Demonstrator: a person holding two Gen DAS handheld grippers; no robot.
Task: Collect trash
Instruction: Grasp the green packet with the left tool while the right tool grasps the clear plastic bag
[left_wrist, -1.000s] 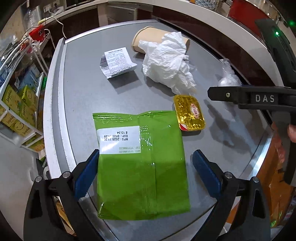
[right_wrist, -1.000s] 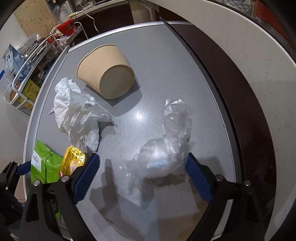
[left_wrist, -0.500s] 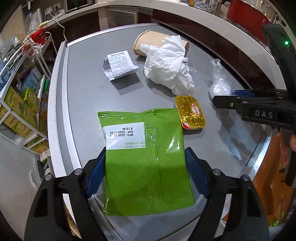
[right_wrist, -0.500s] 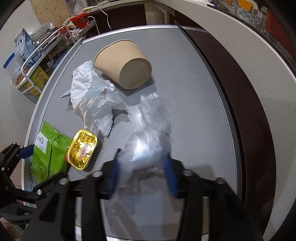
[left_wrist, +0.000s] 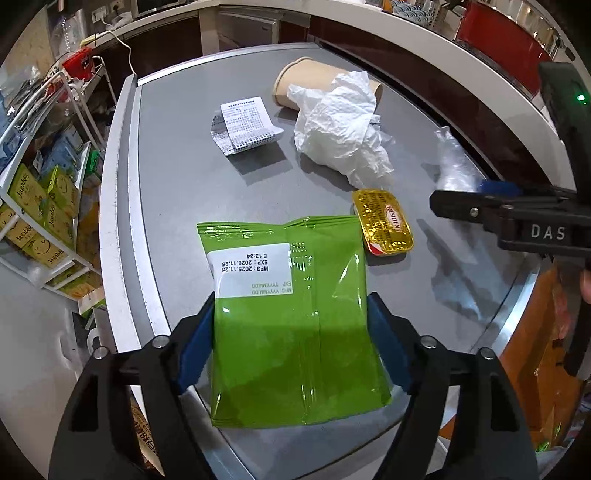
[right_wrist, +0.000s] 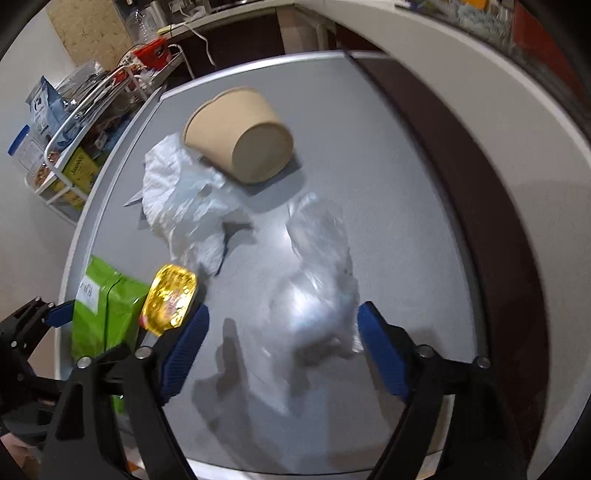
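A green snack bag (left_wrist: 291, 314) lies at the near edge of the grey table (left_wrist: 184, 177). My left gripper (left_wrist: 291, 343) has its blue pads (left_wrist: 195, 347) pressed against both sides of the bag. A clear plastic wrap (right_wrist: 317, 291) lies between the wide-apart fingers of my right gripper (right_wrist: 284, 347), which is open; the view is blurred. A gold butter packet (left_wrist: 382, 225) lies beside the bag, also in the right wrist view (right_wrist: 170, 299). A crumpled white napkin (left_wrist: 340, 125), a tipped paper cup (right_wrist: 240, 140) and a receipt (left_wrist: 245, 125) lie farther back.
A wire rack with yellow-green boxes (left_wrist: 33, 214) stands left of the table. A dark counter with a white top (right_wrist: 480, 155) curves along the table's far right side. The right gripper's body (left_wrist: 517, 218) reaches in over the table's right part.
My left gripper has closed from wide open onto the green bag's sides. My right gripper closed around the plastic wrap half a second ago and has now opened again, with the wrap between its fingers.
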